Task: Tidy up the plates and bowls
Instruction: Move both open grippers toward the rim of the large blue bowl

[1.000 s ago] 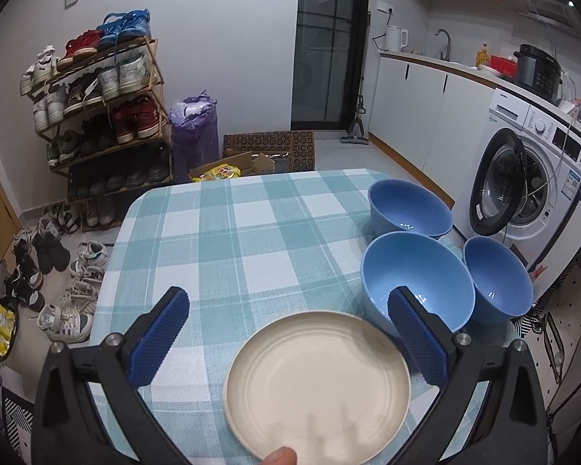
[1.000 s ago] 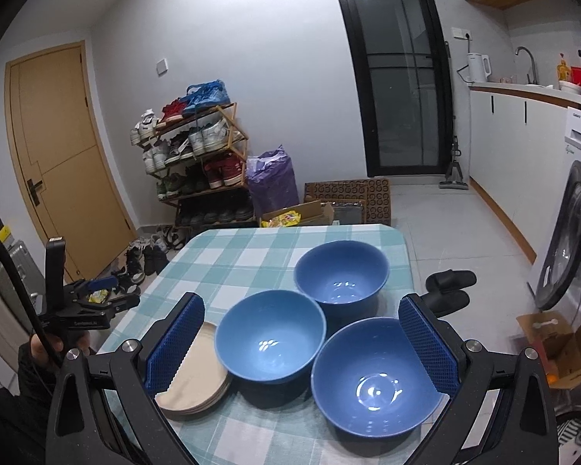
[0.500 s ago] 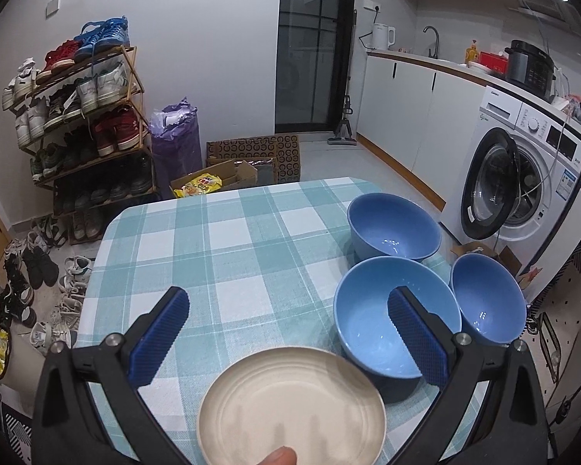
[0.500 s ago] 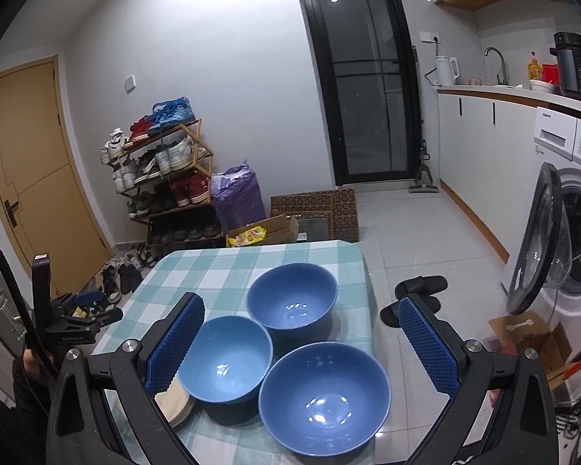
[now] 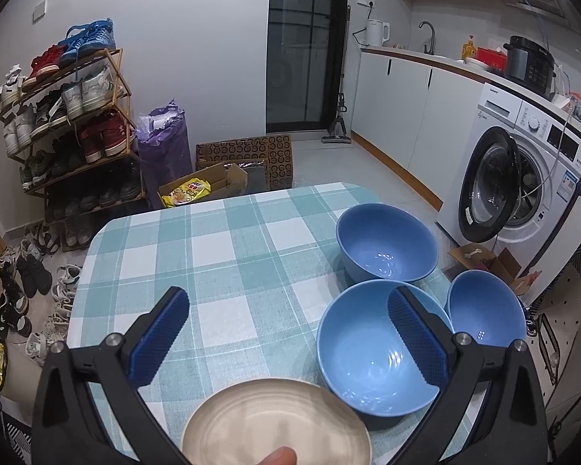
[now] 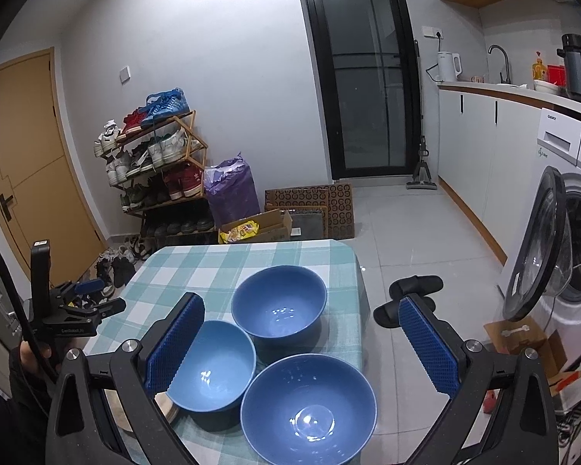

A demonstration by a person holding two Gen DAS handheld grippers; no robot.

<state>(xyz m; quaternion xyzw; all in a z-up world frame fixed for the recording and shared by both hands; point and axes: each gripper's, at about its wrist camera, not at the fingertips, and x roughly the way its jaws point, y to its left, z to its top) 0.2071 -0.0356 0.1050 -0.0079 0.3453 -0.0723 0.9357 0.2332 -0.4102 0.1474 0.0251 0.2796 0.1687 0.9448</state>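
Now both grippers, left and right, gape wide, holding nothing; three blue bowls sit ahead, a cream plate just below the left one.

Dim, bluish indoor light; sharp centre, strong fisheye bending, dark corners.

The left gripper hangs in the air with its blue-padded jaws spread wide and nothing between them. A fingertip peeks in at its near edge. The right gripper is likewise spread wide and empty, held off to the right and pointing forward.
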